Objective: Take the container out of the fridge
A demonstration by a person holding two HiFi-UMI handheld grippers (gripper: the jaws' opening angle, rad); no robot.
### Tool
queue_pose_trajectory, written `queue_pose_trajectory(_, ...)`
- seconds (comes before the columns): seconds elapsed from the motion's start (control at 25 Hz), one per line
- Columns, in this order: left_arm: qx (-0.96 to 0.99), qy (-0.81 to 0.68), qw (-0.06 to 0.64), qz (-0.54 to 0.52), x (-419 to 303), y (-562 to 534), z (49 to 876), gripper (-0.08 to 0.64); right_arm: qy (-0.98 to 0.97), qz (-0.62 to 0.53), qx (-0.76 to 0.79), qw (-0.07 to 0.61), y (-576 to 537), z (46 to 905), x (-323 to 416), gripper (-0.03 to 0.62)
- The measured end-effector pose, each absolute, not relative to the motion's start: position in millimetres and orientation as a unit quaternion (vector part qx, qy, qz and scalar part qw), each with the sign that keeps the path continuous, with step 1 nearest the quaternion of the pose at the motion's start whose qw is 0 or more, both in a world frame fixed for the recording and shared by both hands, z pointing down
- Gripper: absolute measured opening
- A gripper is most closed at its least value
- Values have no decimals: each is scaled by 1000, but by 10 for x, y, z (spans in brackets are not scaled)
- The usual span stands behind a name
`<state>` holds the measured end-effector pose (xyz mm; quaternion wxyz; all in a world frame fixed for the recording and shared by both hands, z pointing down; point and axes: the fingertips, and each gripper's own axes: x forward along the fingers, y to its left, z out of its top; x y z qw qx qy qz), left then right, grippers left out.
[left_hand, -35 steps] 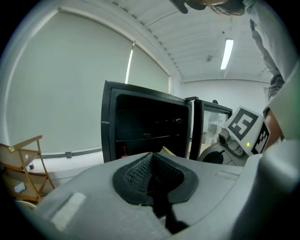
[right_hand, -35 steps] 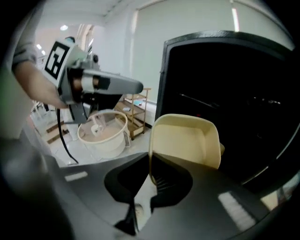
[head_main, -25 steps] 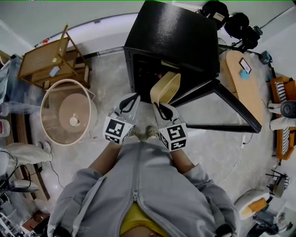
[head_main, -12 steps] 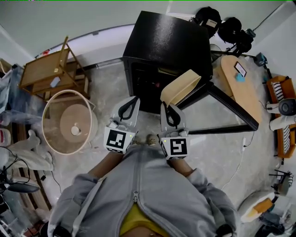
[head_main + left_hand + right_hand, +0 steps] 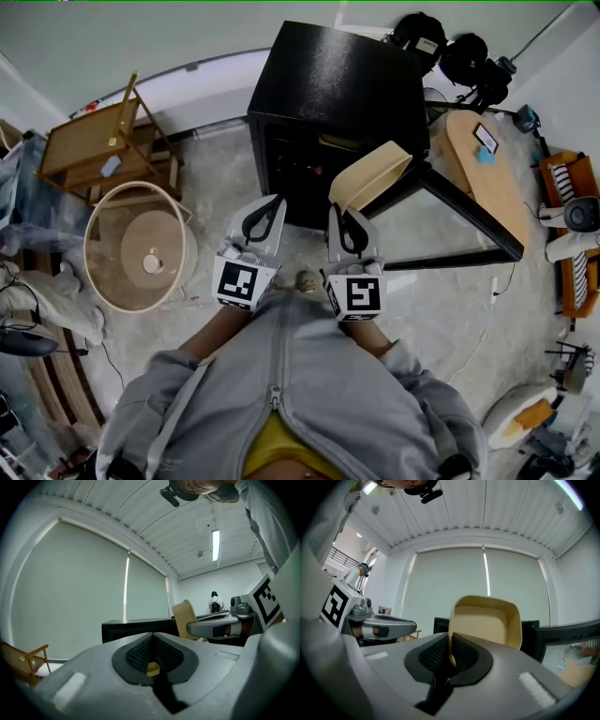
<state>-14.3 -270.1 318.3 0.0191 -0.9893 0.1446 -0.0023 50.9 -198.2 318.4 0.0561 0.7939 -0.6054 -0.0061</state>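
Observation:
The black fridge [image 5: 337, 84] stands on the floor with its door [image 5: 469, 220] swung open to the right. A beige tray-like container [image 5: 373, 175] hangs tilted in front of the fridge opening, clear of it. My right gripper [image 5: 344, 212] is shut on its rim; in the right gripper view the thin rim [image 5: 451, 641] runs between the pads and the container [image 5: 487, 620] rises above them. My left gripper [image 5: 265, 204] hovers beside it to the left, shut with nothing between its pads [image 5: 140, 651]. The container [image 5: 183, 616] also shows in the left gripper view.
A round beige basket-like stand [image 5: 141, 246] sits on the floor at left, with a wooden rack [image 5: 103, 127] behind it. A wooden board [image 5: 492, 169] and dark gear lie right of the fridge door. The person's grey jacket fills the lower view.
The container has come up and to the right, out of the fridge opening, in my right gripper. Both grippers rose slightly; over the last half second almost nothing moved.

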Motion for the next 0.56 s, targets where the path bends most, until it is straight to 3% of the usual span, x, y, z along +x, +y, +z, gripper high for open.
queue_pose_trajectory(0.56,-990,136,26,-8,-191,-2746,3236,6,-602,0,797,55,-2027,3229,492,14)
